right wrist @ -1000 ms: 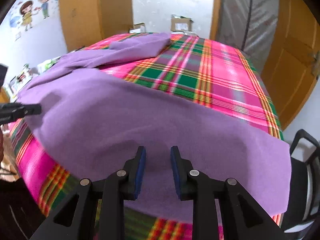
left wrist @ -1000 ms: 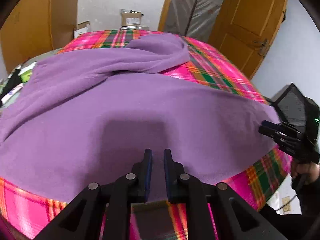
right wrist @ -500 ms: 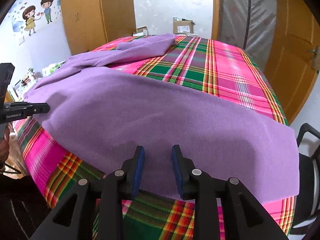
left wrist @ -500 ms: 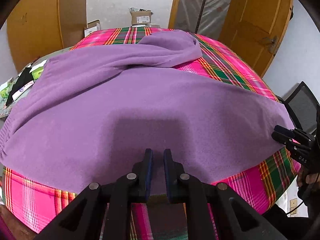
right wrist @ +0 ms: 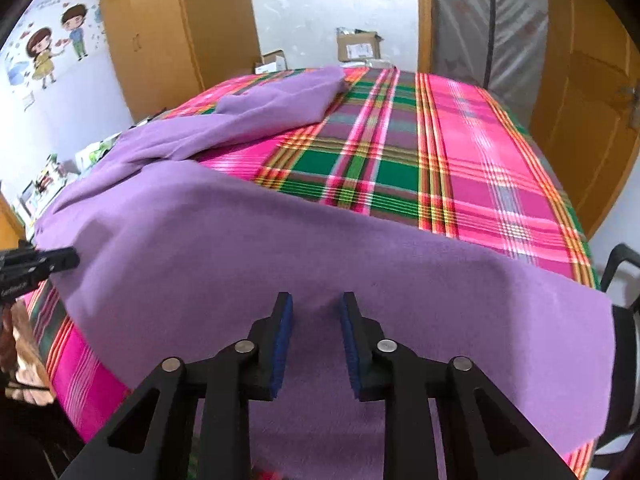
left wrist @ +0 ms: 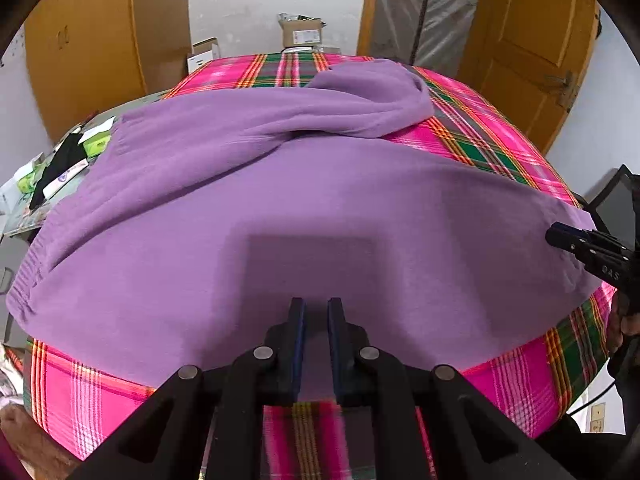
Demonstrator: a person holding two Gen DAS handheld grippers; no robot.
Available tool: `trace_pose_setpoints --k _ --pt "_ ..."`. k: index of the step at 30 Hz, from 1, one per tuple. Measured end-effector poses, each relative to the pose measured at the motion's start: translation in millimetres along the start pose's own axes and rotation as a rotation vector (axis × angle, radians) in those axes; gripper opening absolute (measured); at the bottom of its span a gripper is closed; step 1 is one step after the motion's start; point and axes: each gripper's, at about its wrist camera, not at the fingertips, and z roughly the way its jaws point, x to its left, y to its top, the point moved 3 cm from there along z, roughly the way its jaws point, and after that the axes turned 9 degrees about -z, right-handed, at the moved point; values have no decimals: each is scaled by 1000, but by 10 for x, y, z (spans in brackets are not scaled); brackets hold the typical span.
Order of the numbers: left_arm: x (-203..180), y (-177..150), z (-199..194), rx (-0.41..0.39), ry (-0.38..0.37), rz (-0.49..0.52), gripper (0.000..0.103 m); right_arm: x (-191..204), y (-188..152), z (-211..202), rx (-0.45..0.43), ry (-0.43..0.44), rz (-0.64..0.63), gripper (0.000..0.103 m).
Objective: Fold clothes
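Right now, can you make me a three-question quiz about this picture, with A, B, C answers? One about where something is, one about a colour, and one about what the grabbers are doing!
1. Where does the purple garment lie?
A. on the plaid-covered table
B. on the floor
C. hung on the door

2. What colour are the pads inside the right gripper fingers?
A. yellow
B. blue
C. white

3. What is the left gripper doing?
A. gripping a box
B. lifting the garment high
C. fingers apart above the garment's near edge, gripping nothing

Answers:
1 A: the purple fabric is spread over the pink and green plaid cloth.
2 B: blue strips line the inner faces of both black fingers.
3 C: a narrow gap shows between the fingers, with the flat garment visible through it.
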Motion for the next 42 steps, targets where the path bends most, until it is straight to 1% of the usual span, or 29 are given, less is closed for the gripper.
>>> trace_pose_setpoints --k 4,8,11,14,18,20,22,23,25,27,30,34,36,38,42 --pt "19 34 8 0 17 2 11 -73 53 19 -10 -21 28 21" --pt "81 104 3 -12 31 -4 11 -82 107 -7 -28 -14 30 21" --pt "183 173 6 -20 46 -20 11 -105 81 87 20 -20 24 20" --pt "314 229 -12 -31 66 -40 11 -123 115 79 25 -24 29 20" --pt "503 330 -11 -50 90 -85 11 -99 284 36 -9 -3 32 21" --pt "557 352 17 -47 98 -100 11 -73 393 45 -23 13 35 21" --pt "568 362 45 -43 94 -105 11 -47 517 78 -32 29 35 24" --pt "567 362 58 -41 90 -106 11 -44 596 94 -39 38 37 28" --pt "559 350 93 -33 86 -106 11 -50 766 123 -59 58 40 29" --pt "556 340 113 -31 83 -105 11 -79 981 179 -82 74 37 29" --pt "563 344 116 -33 76 -105 11 -175 1326 337 -93 82 45 29" --pt "573 349 125 -38 70 -107 11 -348 1711 650 -85 118 95 29" --pt "568 357 134 -45 69 -102 12 -450 1871 865 -67 125 132 30" --pt "563 363 144 -55 69 -97 13 -541 1998 1071 -48 148 167 30" --pt "545 366 161 -88 71 -84 16 -746 2223 1462 -19 151 238 30"
